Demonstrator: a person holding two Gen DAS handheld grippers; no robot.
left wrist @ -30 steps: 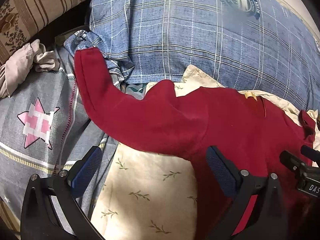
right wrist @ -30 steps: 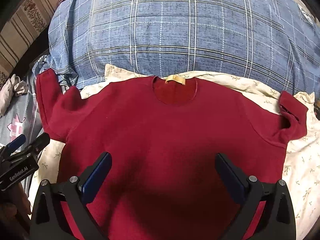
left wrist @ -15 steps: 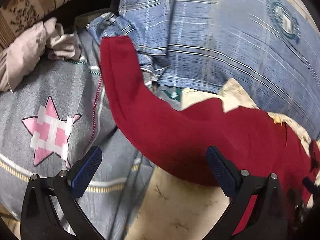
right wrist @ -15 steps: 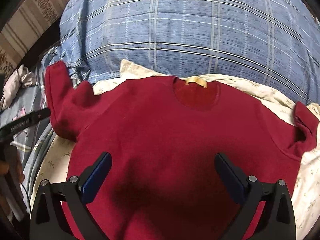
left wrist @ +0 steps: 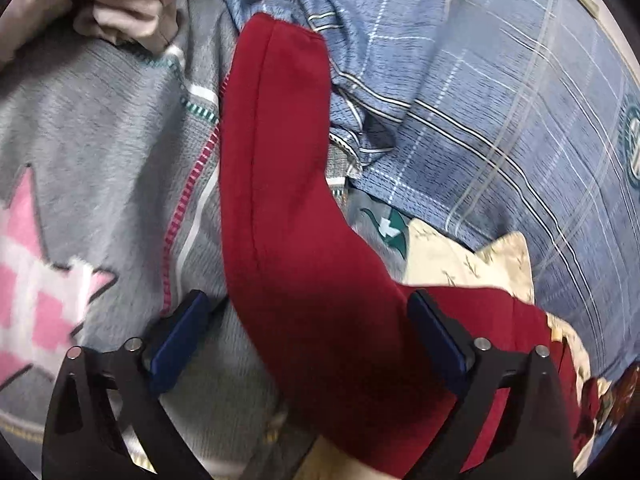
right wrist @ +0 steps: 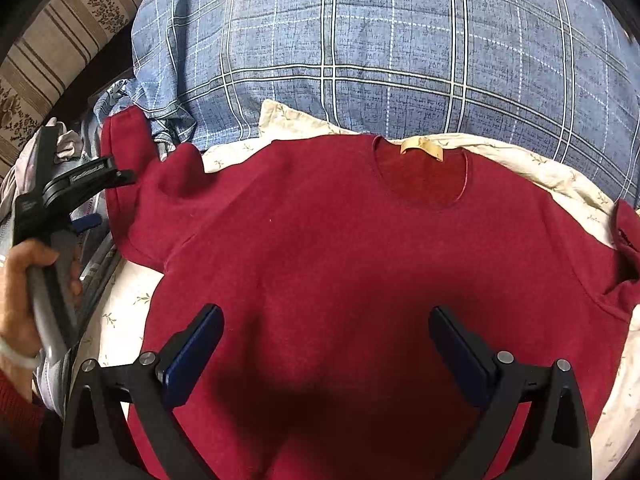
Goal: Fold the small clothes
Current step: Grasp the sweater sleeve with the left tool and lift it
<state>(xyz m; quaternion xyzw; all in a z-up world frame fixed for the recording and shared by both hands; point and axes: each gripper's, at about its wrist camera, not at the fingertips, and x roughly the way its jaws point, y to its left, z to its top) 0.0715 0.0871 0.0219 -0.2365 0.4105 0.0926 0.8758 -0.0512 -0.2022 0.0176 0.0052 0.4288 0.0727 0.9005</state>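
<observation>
- Red knit fabric fills the left wrist view: one long sleeve [left wrist: 280,184] of the sweater [left wrist: 472,344] runs from the lower right up to a cuff at top centre.
- Sleeve rests across a grey blanket [left wrist: 100,128] bearing a pink star patch [left wrist: 36,280]; the cuff end lies against a blue plaid quilt [left wrist: 500,92].
- Left gripper [left wrist: 308,328]: jaws spread wide, one blue pad on each side of the sleeve, nothing clamped. Whether the pads touch the fabric cannot be determined.
- Beige crumpled cloth [left wrist: 120,12] sits at the upper left, on the blanket. A cream leaf-print sheet [left wrist: 460,260] shows beside the sweater shoulder.
- Right wrist view: the sweater [right wrist: 340,260] lies flat, front up, on the cream sheet [right wrist: 560,176], neckline toward the plaid quilt [right wrist: 380,40], with a tan label [right wrist: 420,146] inside the collar.
- Right gripper [right wrist: 326,340]: jaws fully apart above the sweater's lower body, holding nothing.
- Left gripper [right wrist: 100,196] appears at the left edge, held in the left hand [right wrist: 20,292], its tips at the outstretched sleeve [right wrist: 124,176].
- Opposite sleeve [right wrist: 626,240] is bunched at the right edge.
- Striped floral upholstery [right wrist: 56,44] occupies the upper left corner.
</observation>
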